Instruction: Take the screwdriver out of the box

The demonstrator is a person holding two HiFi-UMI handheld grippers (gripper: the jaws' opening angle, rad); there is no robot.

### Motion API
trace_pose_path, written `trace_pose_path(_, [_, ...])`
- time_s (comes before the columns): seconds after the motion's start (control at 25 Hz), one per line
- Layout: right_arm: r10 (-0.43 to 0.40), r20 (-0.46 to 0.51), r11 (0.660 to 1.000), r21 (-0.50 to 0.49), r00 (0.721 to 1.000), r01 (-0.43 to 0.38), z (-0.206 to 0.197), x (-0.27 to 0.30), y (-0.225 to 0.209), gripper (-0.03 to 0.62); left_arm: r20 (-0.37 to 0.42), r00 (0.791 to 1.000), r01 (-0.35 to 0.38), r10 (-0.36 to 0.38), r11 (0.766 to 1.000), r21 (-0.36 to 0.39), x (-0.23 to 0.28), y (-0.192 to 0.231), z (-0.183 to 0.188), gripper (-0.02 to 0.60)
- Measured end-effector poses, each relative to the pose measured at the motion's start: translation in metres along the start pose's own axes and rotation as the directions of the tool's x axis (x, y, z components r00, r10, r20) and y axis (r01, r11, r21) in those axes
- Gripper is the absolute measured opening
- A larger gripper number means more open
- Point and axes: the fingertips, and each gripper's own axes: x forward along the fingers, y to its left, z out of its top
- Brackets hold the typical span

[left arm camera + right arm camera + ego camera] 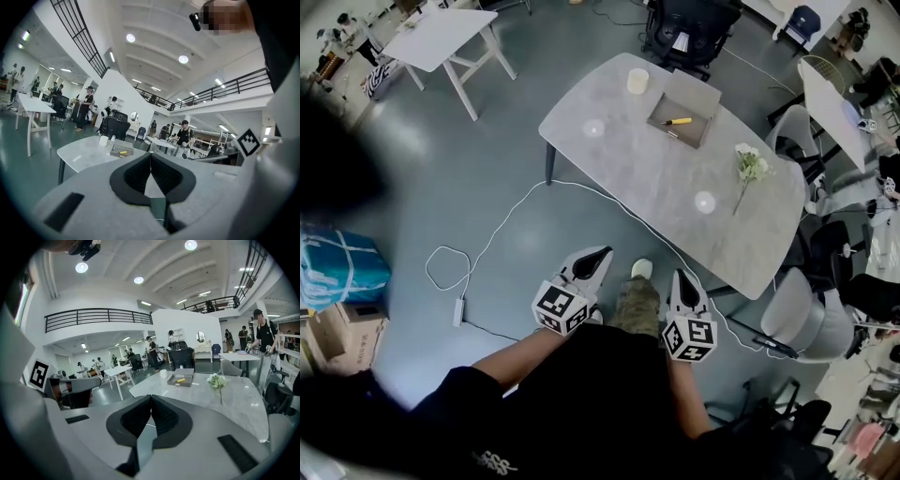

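Both claws are clenched on nothing: left gripper (600,253) and right gripper (681,277) sit near, well short of the table (656,187). The screwdriver (679,121) lies in the box (705,97) at the far side, its shaft running left-right. The right gripper looks slightly nearer.

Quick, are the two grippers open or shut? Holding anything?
Left gripper: shut, holding nothing.
Right gripper: shut, holding nothing.
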Motion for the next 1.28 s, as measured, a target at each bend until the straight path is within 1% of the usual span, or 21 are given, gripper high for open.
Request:
trace_pose_path(0.16, [0.036, 0.014, 0.999, -0.013, 0.999, -0.036, 0.015, 0.038, -0.019, 0.012, -0.011, 0.999, -0.046, 0.046, 0.999, 0.009, 0.028, 0.026, 0.0, 0.017])
trace_pose_path(0.32, [0.084, 0.033, 0.996, -0.021, 0.996, -0.083, 0.046, 0.081, -0.039, 0.012, -0.023, 0.994, -0.106, 0.106, 0.994, 0.001, 0.067, 0.051, 0.01, 0.017])
trace_pose_path(0.48, [0.112, 0.056, 0.993, -0.031, 0.992, -0.11, 0.091, 0.127, -0.072, 0.012, -0.018, 0.99, -0.142, 0.142, 0.99, 0.017, 0.128, 0.067, 0.032, 0.017])
trace_pose_path(0.6, [0.127, 0.068, 0.992, -0.032, 0.99, -0.125, 0.118, 0.152, -0.097, 0.012, -0.032, 0.987, -0.158, 0.159, 0.987, 0.021, 0.174, 0.077, 0.04, 0.017])
trace_pose_path(0.72, [0.13, 0.068, 0.991, -0.02, 0.989, -0.129, 0.136, 0.179, -0.127, 0.012, -0.061, 0.986, -0.15, 0.153, 0.988, 0.047, 0.225, 0.088, 0.042, 0.017])
trace_pose_path(0.84, [0.136, 0.05, 0.991, -0.015, 0.989, -0.136, 0.148, 0.202, -0.152, 0.012, -0.12, 0.987, -0.101, 0.109, 0.992, 0.072, 0.278, 0.097, 0.038, 0.017])
trace_pose_path(0.96, [0.144, 0.032, 0.99, -0.003, 0.989, -0.144, 0.154, 0.222, -0.174, 0.012, -0.177, 0.981, -0.066, 0.081, 0.994, 0.089, 0.327, 0.107, 0.031, 0.017])
trace_pose_path(1.12, [0.157, 0.005, 0.987, 0.025, 0.988, -0.157, 0.154, 0.249, -0.201, 0.012, -0.229, 0.97, -0.057, 0.086, 0.99, 0.129, 0.387, 0.128, 0.02, 0.018])
trace_pose_path(1.28, [0.171, -0.012, 0.984, 0.041, 0.985, -0.171, 0.153, 0.269, -0.216, 0.012, -0.283, 0.953, -0.057, 0.109, 0.981, 0.186, 0.434, 0.156, 0.006, 0.018])
